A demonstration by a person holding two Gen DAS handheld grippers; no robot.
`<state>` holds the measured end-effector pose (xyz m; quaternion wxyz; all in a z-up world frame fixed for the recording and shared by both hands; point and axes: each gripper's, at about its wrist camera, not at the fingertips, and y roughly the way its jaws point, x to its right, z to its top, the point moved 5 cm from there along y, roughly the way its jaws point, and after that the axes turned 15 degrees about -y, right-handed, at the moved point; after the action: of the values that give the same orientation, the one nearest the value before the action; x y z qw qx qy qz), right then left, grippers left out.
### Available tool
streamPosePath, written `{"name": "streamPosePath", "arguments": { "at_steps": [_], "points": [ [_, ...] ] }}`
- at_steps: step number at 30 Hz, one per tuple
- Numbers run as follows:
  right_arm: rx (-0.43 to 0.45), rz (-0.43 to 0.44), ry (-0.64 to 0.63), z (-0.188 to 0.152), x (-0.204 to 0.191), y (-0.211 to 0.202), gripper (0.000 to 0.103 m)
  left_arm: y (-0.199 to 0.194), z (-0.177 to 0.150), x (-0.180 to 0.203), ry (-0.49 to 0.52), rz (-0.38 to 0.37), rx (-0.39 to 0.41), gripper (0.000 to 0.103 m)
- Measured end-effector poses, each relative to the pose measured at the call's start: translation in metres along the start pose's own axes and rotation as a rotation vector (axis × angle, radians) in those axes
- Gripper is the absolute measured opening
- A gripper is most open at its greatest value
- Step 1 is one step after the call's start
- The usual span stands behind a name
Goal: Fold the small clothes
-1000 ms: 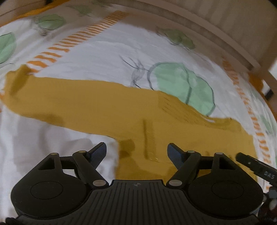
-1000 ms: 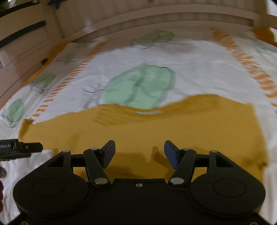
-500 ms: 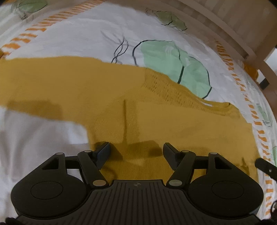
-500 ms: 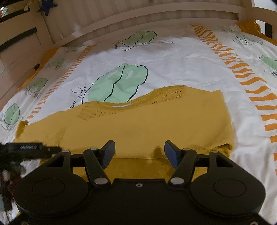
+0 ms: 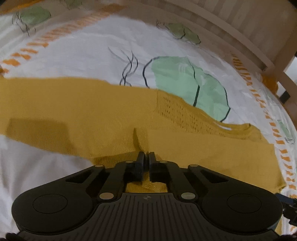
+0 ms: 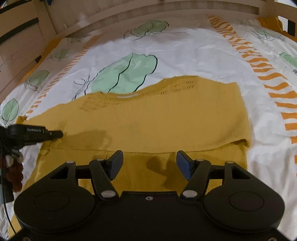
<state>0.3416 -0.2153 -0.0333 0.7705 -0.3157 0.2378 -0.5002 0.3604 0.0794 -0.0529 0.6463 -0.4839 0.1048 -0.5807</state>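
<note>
A mustard yellow knit sweater [image 6: 157,118] lies spread on the bed, also seen in the left wrist view [image 5: 92,115]. Its right sleeve is folded over the body; its left sleeve stretches out to the left in the left wrist view. My left gripper [image 5: 146,157] is shut on a pinched ridge of the sweater near the armpit; it also shows at the left edge of the right wrist view [image 6: 53,133]. My right gripper [image 6: 149,163] is open and empty, just above the sweater's lower hem.
The bedsheet [image 6: 194,53] is white with green leaves and orange dashed stripes. A wooden slatted bed frame [image 6: 148,9] runs along the far side, and shows at the upper right in the left wrist view [image 5: 241,27].
My left gripper has closed on the sweater fabric, raising a small ridge. My right gripper stayed open and shifted slightly nearer the hem.
</note>
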Motion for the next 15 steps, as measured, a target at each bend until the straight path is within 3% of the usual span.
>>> {"name": "streamPosePath", "arguments": {
  "at_steps": [4,6,11,15],
  "points": [
    [-0.005,0.000,0.004,-0.002,-0.001,0.001,0.068,-0.023,0.018,0.010,0.051,0.011,0.158,0.002],
    [-0.003,0.003,0.003,-0.001,-0.002,0.001,0.068,-0.029,0.027,0.007,0.082,0.057,0.219,0.002],
    [-0.020,-0.001,-0.013,-0.004,-0.004,0.007,0.068,-0.015,0.029,-0.017,0.030,0.107,0.155,0.002],
    [-0.027,-0.005,-0.013,-0.004,-0.005,0.008,0.068,-0.010,0.030,-0.023,-0.014,0.062,0.074,0.006]
  ]
}}
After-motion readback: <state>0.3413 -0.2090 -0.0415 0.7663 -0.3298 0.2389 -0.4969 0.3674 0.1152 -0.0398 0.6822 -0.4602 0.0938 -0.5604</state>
